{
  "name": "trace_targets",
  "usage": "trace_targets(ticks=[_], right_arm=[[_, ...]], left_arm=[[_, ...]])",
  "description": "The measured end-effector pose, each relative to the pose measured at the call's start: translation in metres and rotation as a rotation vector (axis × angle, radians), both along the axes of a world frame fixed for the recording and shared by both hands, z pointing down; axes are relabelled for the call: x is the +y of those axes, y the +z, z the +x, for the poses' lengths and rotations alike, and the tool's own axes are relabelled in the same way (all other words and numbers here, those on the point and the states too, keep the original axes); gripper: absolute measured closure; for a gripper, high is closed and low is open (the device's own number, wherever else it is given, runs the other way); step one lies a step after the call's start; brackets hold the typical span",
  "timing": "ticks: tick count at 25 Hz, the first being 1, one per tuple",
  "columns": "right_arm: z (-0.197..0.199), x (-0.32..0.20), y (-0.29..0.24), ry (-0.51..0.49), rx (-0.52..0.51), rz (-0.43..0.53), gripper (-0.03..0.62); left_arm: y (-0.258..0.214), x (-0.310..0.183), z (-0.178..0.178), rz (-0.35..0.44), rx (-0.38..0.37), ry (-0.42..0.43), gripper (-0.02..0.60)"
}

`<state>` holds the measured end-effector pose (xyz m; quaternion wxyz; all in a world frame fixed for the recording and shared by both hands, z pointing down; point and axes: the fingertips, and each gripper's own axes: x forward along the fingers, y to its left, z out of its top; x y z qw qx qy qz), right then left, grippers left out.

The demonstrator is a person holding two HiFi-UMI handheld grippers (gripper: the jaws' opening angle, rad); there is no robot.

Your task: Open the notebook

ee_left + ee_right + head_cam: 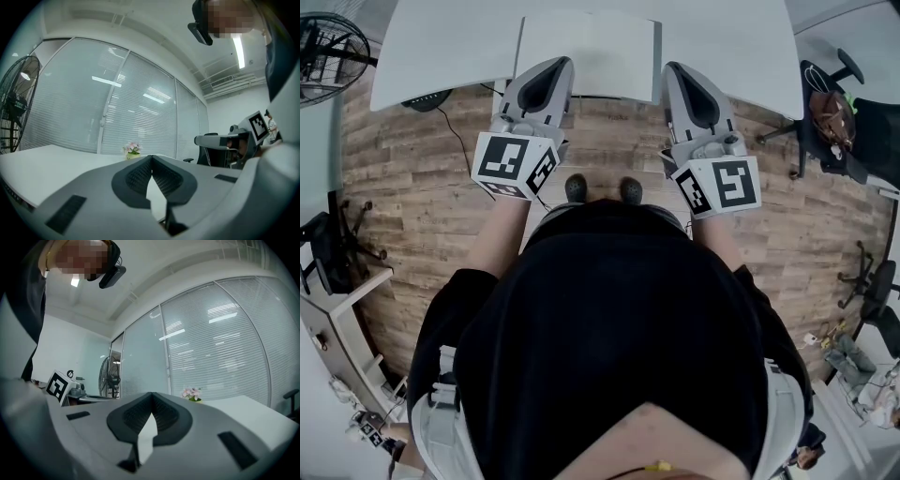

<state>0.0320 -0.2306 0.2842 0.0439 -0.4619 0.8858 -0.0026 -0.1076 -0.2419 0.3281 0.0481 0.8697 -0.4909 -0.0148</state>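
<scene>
A closed white notebook (586, 54) lies on the white desk (441, 47), close to its near edge. In the head view my left gripper (555, 64) hovers at the notebook's left edge and my right gripper (675, 67) just off its right edge. Both point level across the desk. The left gripper (151, 158) has its jaws shut tip to tip, nothing between them. The right gripper (151, 394) is shut and empty as well. In the two gripper views I cannot tell the notebook from the white desk top.
A small pot of pink flowers (132, 150) (192, 393) stands at the desk's far side, before glass walls with blinds. A floor fan (328, 47) stands at the left. Office chairs (830, 112) are at the right. The person's shoes (602, 189) rest on wood flooring.
</scene>
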Motion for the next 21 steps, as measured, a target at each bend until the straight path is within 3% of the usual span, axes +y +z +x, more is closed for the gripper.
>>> trace_targets(ticks=[21], right_arm=[[-0.0031, -0.0036, 0.0015, 0.003, -0.004, -0.003, 0.591]], left_arm=[[0.0010, -0.0033, -0.0031, 0.001, 0.010, -0.004, 0.569]])
